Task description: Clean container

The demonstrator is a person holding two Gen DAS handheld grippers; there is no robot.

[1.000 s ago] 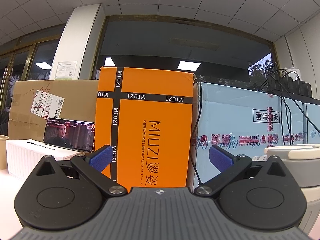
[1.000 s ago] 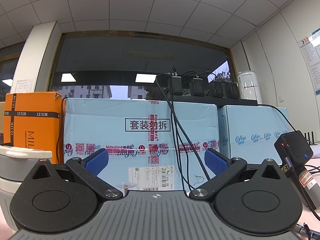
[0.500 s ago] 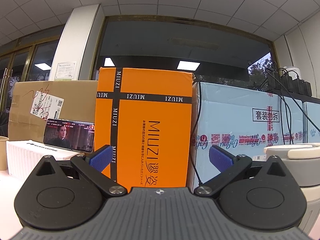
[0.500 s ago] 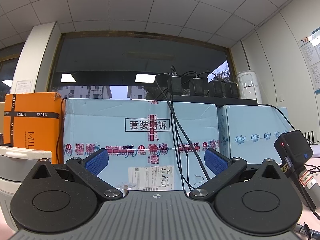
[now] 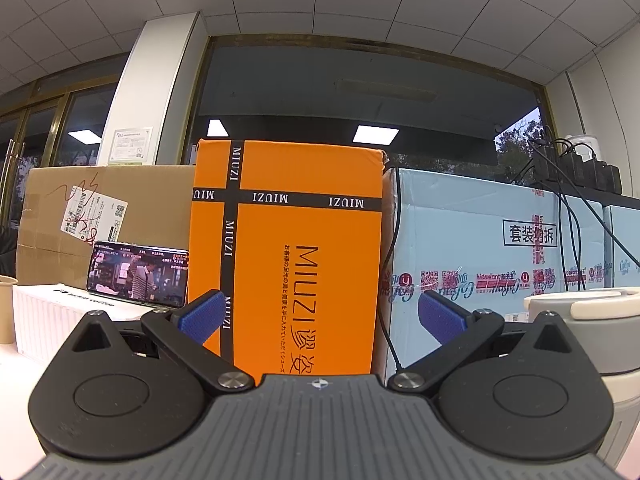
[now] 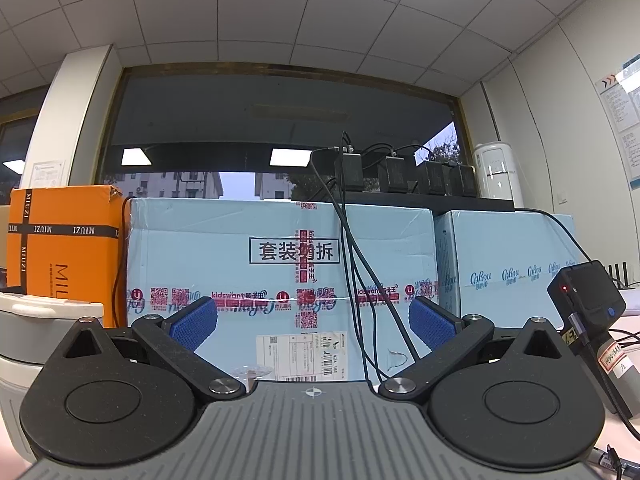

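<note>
A white grid of ceiling tiles (image 5: 360, 8) covers the room. A wide window (image 6: 280, 120) in a dark brass-toned frame fills the back wall, its glass reflecting rectangular ceiling lights (image 6: 290, 157) while apartment blocks and a tree show outside. A white pillar (image 5: 160, 92) carrying a posted notice (image 5: 132, 145) stands left of the window, with glazed doors (image 5: 48, 128) beyond it. The right-hand wall (image 6: 560, 128) is white and bears a poster (image 6: 622, 120). Stacked before the window are a brown cardboard box (image 5: 152, 200), an orange MIUZI box (image 5: 304, 264) and pale blue cartons (image 6: 280, 272). A white cylindrical appliance (image 6: 498, 172) stands at the back, right of the window.
</note>
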